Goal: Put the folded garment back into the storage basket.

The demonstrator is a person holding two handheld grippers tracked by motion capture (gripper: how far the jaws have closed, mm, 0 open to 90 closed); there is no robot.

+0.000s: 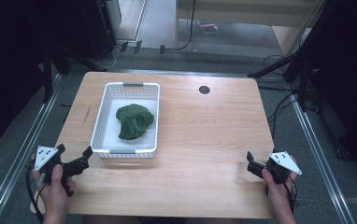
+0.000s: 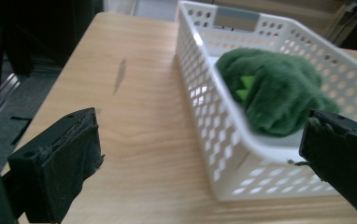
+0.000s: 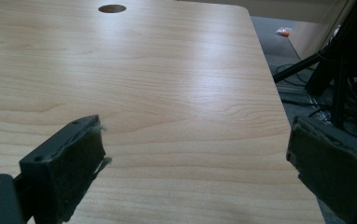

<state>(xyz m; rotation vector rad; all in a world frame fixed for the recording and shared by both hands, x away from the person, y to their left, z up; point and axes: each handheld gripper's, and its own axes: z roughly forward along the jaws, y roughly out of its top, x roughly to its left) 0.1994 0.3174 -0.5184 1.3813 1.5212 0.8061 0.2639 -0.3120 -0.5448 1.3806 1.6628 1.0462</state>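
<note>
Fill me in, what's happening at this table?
A person holds a set of tongs in each hand near the table's front edge. The left tongs are open beside the near corner of the white basket, which holds a bunched green cloth. The right tongs are open over bare wood. Neither grips anything; the cloth lies untouched.

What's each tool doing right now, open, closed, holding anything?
Left tool: open, holding nothing, near the white basket with the green cloth.
Right tool: open, holding nothing, over the bare table.
</note>
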